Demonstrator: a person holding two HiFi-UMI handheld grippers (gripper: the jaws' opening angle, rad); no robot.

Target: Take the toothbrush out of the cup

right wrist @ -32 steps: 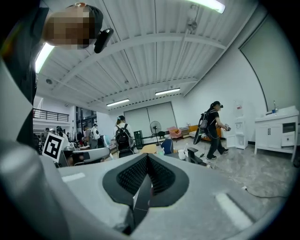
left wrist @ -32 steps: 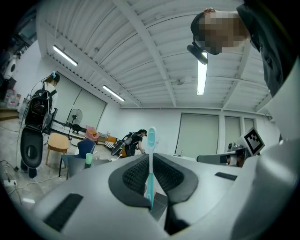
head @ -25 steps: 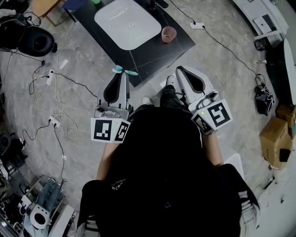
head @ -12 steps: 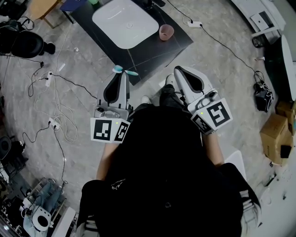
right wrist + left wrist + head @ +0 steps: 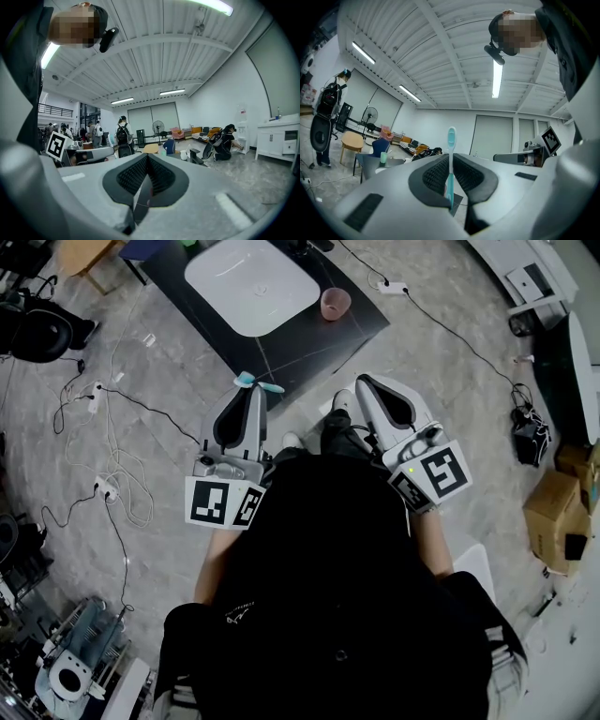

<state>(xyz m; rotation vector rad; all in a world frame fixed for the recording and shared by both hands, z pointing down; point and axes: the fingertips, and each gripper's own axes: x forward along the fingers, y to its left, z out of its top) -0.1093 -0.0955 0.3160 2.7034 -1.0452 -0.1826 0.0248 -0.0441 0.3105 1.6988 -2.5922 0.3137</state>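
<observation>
My left gripper (image 5: 251, 390) is shut on a teal toothbrush (image 5: 255, 382), which crosses the jaw tips above the near corner of a low black table (image 5: 361, 329). In the left gripper view the toothbrush (image 5: 450, 168) stands upright between the closed pads, its head sticking up past them. The pink cup (image 5: 336, 303) stands on the table to the right of a white basin (image 5: 251, 274), well beyond both grippers. My right gripper (image 5: 367, 385) is shut with nothing between its jaws (image 5: 146, 161), held close to my body beside the left one.
Cables and power strips (image 5: 101, 486) trail over the grey floor to the left. A cardboard box (image 5: 553, 517) and a black bag (image 5: 530, 442) lie on the right. Other people (image 5: 123, 133) and furniture stand far off in the room.
The view has shifted slightly, with table and cup a little higher in the frame. Both grippers keep their pose, and the left one still holds the toothbrush.
</observation>
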